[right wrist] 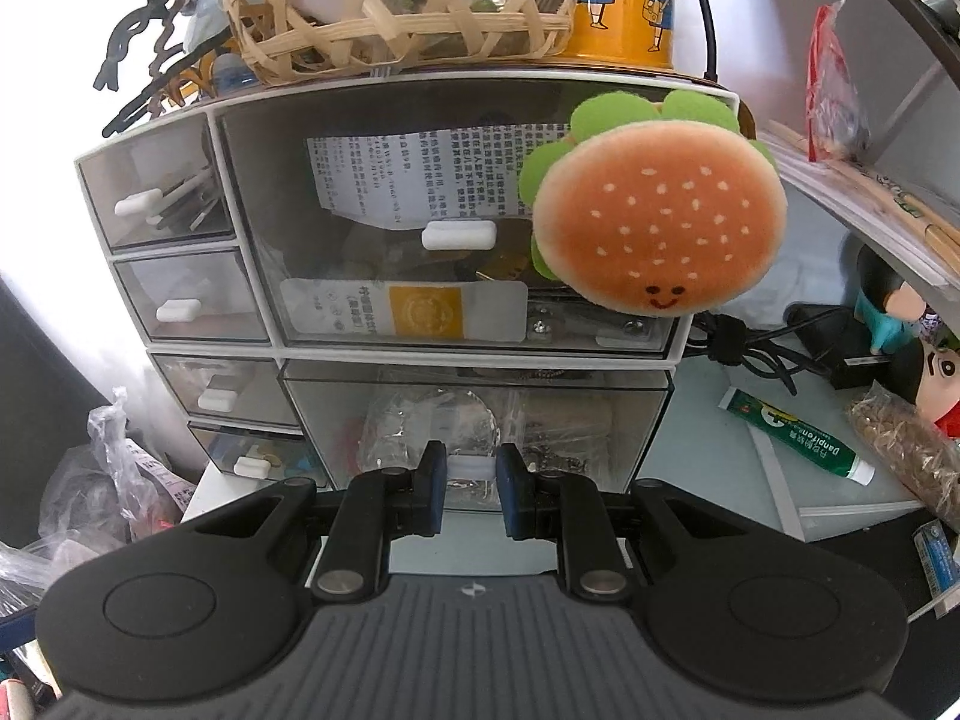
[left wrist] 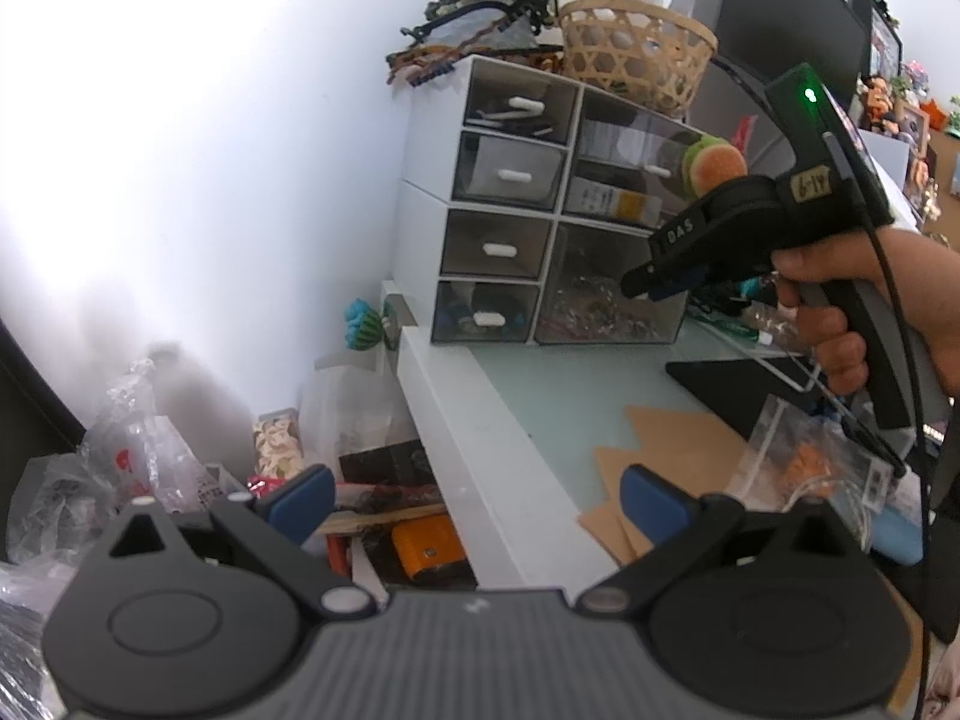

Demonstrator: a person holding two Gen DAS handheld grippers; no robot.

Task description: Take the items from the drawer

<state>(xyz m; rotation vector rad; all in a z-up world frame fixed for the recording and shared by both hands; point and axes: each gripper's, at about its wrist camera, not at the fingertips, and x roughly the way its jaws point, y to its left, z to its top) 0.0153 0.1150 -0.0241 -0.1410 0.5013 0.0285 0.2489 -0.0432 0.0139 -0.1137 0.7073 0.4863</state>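
Observation:
A white drawer unit (left wrist: pixel 420 222) with smoky clear drawers stands at the back of the desk. Its big lower right drawer (right wrist: pixel 474 414) is pulled out a little and holds clear bags and small metal bits. My right gripper (right wrist: pixel 471 480) is closed on that drawer's white handle (right wrist: pixel 471 469), blue pads on either side. In the left wrist view the right gripper (left wrist: pixel 645 288) sits at that drawer's front (left wrist: pixel 600 288). My left gripper (left wrist: pixel 480 498) is open and empty, held back over the desk's left edge.
A plush burger (right wrist: pixel 654 222) hangs in front of the upper right drawer. A woven basket (right wrist: pixel 396 6) and a yellow tin (right wrist: pixel 624 0) sit on top of the unit. A green tube (right wrist: pixel 792 435), cables and figurines lie to the right. Bags and clutter (left wrist: pixel 150 456) lie below the desk's left edge.

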